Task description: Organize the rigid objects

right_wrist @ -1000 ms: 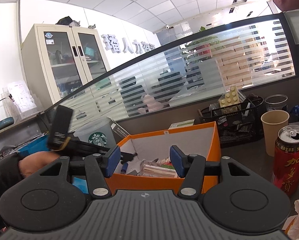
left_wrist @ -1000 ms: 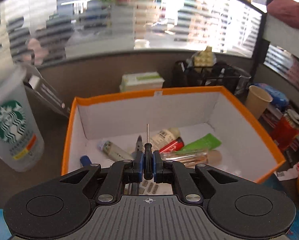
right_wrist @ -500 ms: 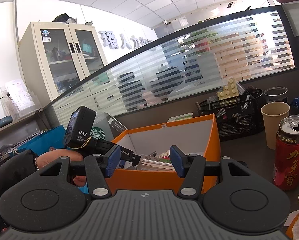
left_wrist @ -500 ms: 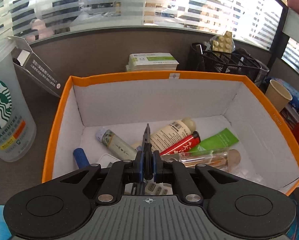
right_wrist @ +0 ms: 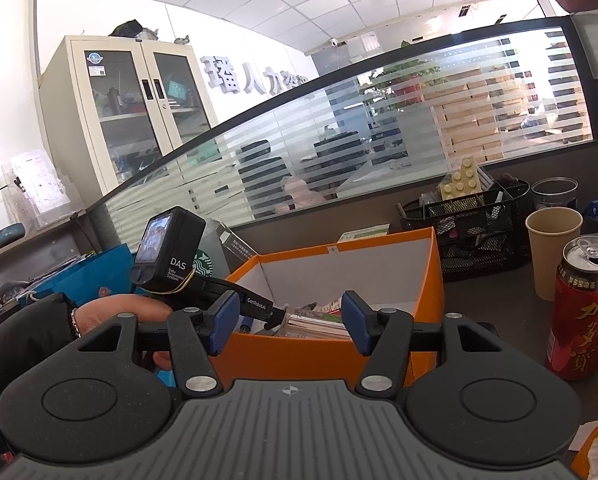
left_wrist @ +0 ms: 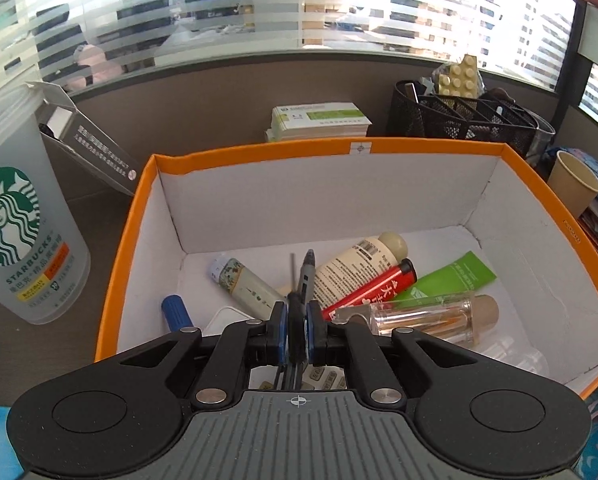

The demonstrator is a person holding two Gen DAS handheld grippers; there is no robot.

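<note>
I find the left gripper (left_wrist: pixel 297 334) poised over the near edge of the orange box (left_wrist: pixel 259 148), its jaws drawn narrow on the black handle of a small screwdriver (left_wrist: pixel 297 320), whose thin metal shaft projects up the centre of the frame above the box contents. I judge the tool light, stiff and slender; the handle is the correct hold, though a smooth round grip may roll or slip between the pads as they part. Below it, in the lower middle of the frame, lie a cream bottle (left_wrist: pixel 359 268), a red lighter (left_wrist: pixel 373 288), a green tube (left_wrist: pixel 455 276) and a clear vial (left_wrist: pixel 427 316), the last likely fragile. The right gripper (right_wrist: pixel 289 322) stands at the near wall of the box, lower centre of its view; its jaws are opening and hold nothing. I see a red can (right_wrist: pixel 583 308) on the tabletop at the right edge.
</note>
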